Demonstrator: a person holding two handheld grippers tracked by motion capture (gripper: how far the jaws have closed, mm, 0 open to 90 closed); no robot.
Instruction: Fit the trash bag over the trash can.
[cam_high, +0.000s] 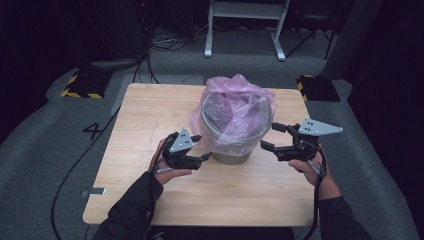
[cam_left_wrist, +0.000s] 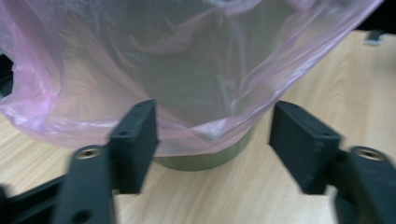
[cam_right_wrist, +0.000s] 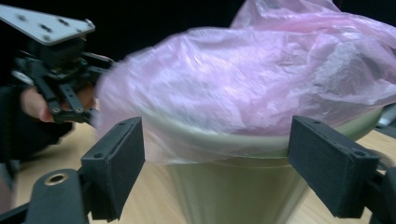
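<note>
The thin pink plastic bag liner (cam_high: 235, 107) hangs loosely over the rim of a round pale-green waste bin (cam_high: 231, 156) near the middle of the light wooden table (cam_high: 150, 115), and the step in hand looks like seating it evenly. Nearest, at the bin's eight o'clock, the left gripper (cam_high: 204, 147) stands with jaws apart, the film's lower hem between them but unpinched. At four o'clock the right gripper (cam_high: 272, 137) is spread wide, holding nothing. I would pinch only film, low at the hem, and pull both sides down together so the light bin doesn't tip.
</note>
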